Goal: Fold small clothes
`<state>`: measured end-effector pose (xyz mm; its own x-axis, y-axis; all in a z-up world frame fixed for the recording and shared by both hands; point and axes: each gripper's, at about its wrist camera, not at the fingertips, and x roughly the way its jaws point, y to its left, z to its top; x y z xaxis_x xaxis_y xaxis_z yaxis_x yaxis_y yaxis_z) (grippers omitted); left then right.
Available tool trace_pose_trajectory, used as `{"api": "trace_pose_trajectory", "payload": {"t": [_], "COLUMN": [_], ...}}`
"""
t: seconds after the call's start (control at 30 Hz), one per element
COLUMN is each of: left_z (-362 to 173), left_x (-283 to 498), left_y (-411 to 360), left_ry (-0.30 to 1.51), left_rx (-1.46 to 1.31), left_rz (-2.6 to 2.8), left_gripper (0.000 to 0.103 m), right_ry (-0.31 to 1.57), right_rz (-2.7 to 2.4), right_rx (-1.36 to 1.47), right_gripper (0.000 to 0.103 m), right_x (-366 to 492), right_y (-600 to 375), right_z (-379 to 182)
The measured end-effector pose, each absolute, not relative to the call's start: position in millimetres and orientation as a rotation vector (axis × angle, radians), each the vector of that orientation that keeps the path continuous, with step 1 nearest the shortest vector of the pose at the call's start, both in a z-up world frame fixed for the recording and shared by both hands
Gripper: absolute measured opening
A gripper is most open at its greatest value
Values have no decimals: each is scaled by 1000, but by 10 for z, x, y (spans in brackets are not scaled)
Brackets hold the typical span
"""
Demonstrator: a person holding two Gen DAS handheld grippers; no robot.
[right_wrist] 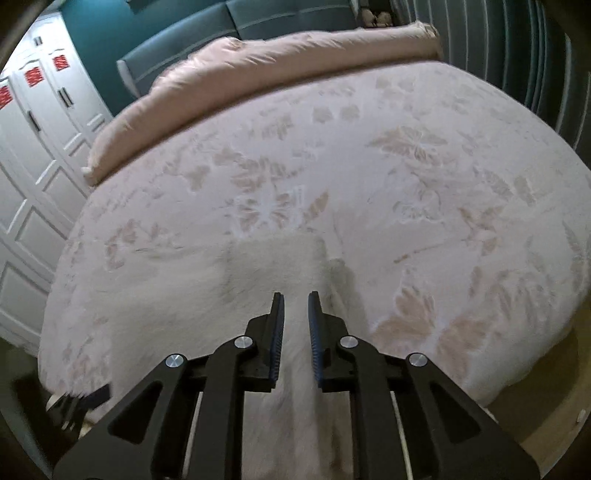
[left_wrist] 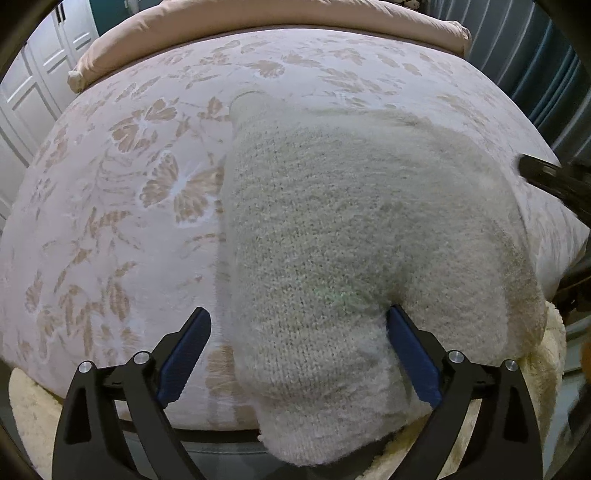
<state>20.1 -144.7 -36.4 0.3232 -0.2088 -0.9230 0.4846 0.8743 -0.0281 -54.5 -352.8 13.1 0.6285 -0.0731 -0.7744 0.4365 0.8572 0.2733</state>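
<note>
A fuzzy pale-grey knitted sweater (left_wrist: 351,221) lies on the floral bedspread (left_wrist: 129,184), and one end hangs over the near bed edge. My left gripper (left_wrist: 298,312) stands wide open astride that near end. Its right finger (left_wrist: 410,354) touches the knit and its left pad is apart from it. In the right wrist view the sweater (right_wrist: 258,266) is blurred white. My right gripper (right_wrist: 296,295) is nearly closed, with a strip of the knit running between its pads. It shows as a dark blur (left_wrist: 543,177) at the sweater's right edge.
A rolled pink duvet (right_wrist: 258,62) lies along the bed's far side, in front of a teal headboard (right_wrist: 295,14). White wardrobe doors (right_wrist: 37,147) stand at the left. A cream fluffy rug (left_wrist: 550,350) lies below the near bed edge. Bare bedspread (right_wrist: 443,184) stretches right of the sweater.
</note>
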Motion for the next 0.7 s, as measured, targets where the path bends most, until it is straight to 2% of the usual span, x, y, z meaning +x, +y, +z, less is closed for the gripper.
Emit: {"api": "trace_pose_trajectory", "payload": {"t": [0.17, 0.23, 0.3, 0.47, 0.57, 0.6, 0.67, 0.7], "left_z": [-362, -364, -349, -166, -28, -7, 4, 6], "left_x": [204, 208, 216, 208, 217, 228, 249, 257], "left_y": [-1436, -1431, -1427, -1284, -1220, -1207, -1203, -1197], "left_ry": [1156, 1158, 1167, 1174, 1144, 1136, 1131, 1132], "left_rx": [272, 271, 259, 162, 114, 116, 137, 139], "left_rz": [-465, -465, -468, -490, -490, -486, -467, -459], "left_gripper": [97, 98, 98, 94, 94, 94, 94, 94], "right_ry": [918, 961, 971, 984, 1004, 1008, 1007, 989], "right_rz": [-295, -323, -337, -304, -292, -286, -254, -229], "right_rx": [475, 433, 440, 560, 617, 627, 598, 580], "right_gripper": [13, 23, 43, 60, 61, 57, 20, 16], "right_x": [-921, -1019, -1073, -1088, -1021, -994, -911, -887], "right_y": [-3252, -3177, -3164, -3250, -3303, -3308, -3266, -3239], "right_z": [-4, -138, -216, -392, -521, -542, -458, -351]}}
